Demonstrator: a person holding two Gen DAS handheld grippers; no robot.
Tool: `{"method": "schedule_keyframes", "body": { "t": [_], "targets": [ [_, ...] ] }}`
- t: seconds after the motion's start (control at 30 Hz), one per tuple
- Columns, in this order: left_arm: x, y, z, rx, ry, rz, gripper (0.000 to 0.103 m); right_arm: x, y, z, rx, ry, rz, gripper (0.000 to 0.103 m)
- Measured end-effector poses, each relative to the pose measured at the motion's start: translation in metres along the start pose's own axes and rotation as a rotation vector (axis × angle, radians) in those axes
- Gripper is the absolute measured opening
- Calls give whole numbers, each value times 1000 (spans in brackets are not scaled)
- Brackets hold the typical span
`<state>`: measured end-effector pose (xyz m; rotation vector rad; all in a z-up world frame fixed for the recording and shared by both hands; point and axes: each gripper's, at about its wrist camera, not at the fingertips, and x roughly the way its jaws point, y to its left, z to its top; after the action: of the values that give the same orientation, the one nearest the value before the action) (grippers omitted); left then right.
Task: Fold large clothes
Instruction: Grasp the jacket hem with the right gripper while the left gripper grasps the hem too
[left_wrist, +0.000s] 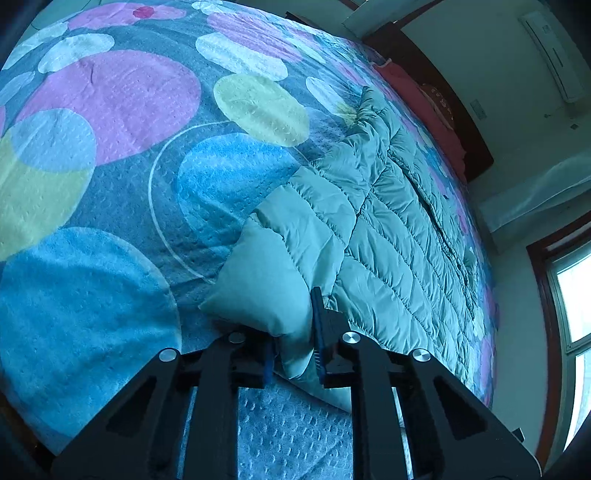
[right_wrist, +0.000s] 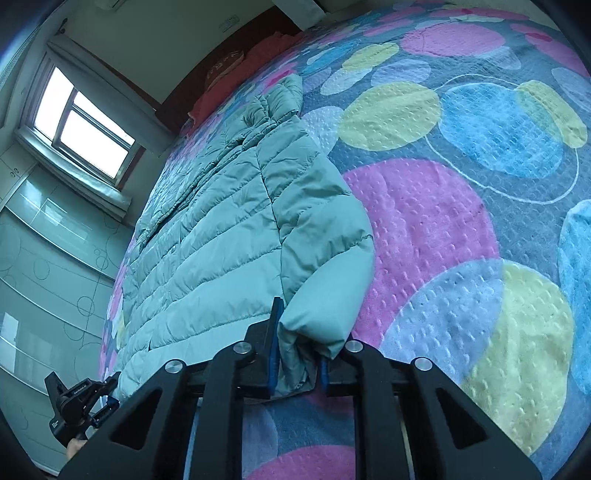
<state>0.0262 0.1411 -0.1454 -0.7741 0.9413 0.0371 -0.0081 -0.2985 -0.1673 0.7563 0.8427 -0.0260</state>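
Observation:
A teal quilted down jacket (left_wrist: 388, 229) lies spread along one side of the bed, also seen in the right wrist view (right_wrist: 207, 240). In the left wrist view its smooth sleeve end (left_wrist: 266, 284) runs down between the blue pads, and my left gripper (left_wrist: 293, 350) is shut on it. In the right wrist view the other sleeve (right_wrist: 325, 258) is folded along the jacket's edge, and my right gripper (right_wrist: 299, 343) is shut on its cuff. The left gripper's black body (right_wrist: 79, 402), with a hand below it, shows at the jacket's near corner.
The bed carries a bedspread (left_wrist: 129, 110) with large coloured circles, wide and flat beside the jacket (right_wrist: 424, 221). A red pillow (left_wrist: 417, 96) and a dark headboard lie at the far end. A window (right_wrist: 85, 122) and wardrobe doors (right_wrist: 44, 258) stand beyond the bed's side.

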Motion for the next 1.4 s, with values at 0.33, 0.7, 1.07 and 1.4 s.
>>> {"method": "schedule_keyframes", "body": {
  "t": [0.33, 0.7, 1.07, 1.4],
  "targets": [
    [-26, -32, 24, 94, -107, -80, 3, -20, 25, 22, -68, -98, 83, 7],
    [5, -112, 103, 197, -197, -105, 3, 7, 75, 112, -126, -205, 141, 7],
    [97, -182, 200, 257, -247, -11, 3, 97, 112, 229, -110, -201, 130, 7],
    [202, -225, 259, 344, -233, 104, 3, 199, 120, 303, -90, -127, 60, 7]
  ]
}}
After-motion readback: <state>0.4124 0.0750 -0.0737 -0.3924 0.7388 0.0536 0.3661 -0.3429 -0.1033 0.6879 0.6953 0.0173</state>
